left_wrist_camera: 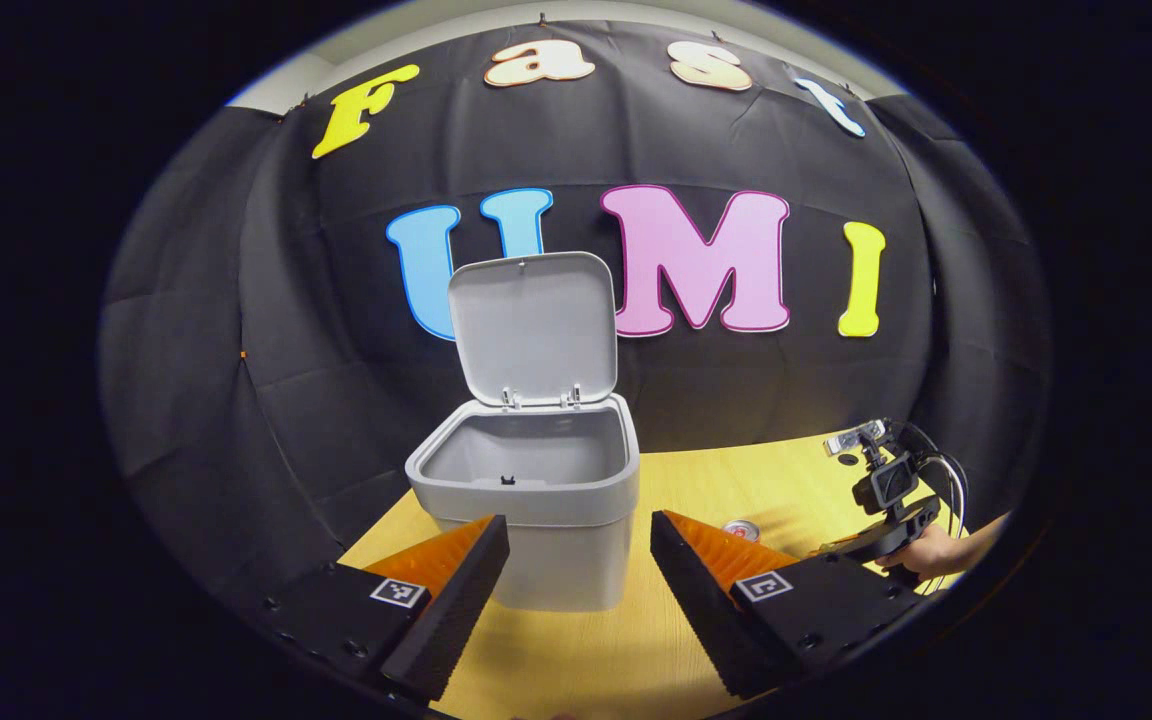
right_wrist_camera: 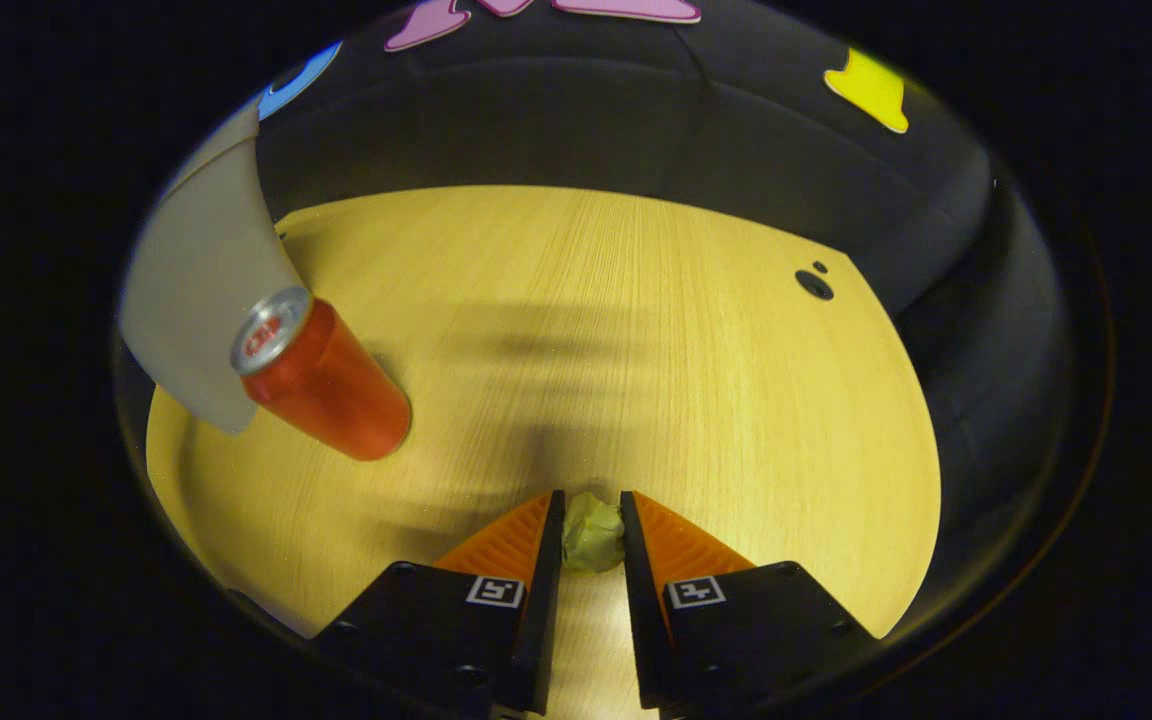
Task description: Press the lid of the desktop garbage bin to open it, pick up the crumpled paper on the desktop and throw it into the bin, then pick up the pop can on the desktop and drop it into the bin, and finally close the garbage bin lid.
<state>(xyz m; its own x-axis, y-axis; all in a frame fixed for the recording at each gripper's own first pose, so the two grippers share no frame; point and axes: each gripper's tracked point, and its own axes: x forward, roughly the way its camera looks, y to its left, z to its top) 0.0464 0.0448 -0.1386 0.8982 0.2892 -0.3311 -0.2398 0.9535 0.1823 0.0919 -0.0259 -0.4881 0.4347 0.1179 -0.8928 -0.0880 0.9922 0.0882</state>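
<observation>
Left gripper view: left gripper (left_wrist_camera: 578, 560) jaws wide, empty, before grey bin (left_wrist_camera: 526, 500), lid (left_wrist_camera: 533, 325) up | right gripper view: right gripper (right_wrist_camera: 591, 532) clamps crumpled paper (right_wrist_camera: 592, 532) over desktop (right_wrist_camera: 636, 330) | pop can (right_wrist_camera: 321, 375) upright beside bin.

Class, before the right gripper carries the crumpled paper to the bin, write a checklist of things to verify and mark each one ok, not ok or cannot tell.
1. Grey plastic bin's hinged lid open, standing upright: ok.
2. Bin looks empty inside: ok.
3. Right gripper closed on the crumpled yellow-green paper ball, both fingers against it: ok.
4. Paper lifted off the yellow wooden tabletop: cannot tell.
5. Red pop can upright beside the bin, possibly near the carry path: cannot tell.
6. Left gripper open, in front of the bin, holding nothing: ok.
</observation>
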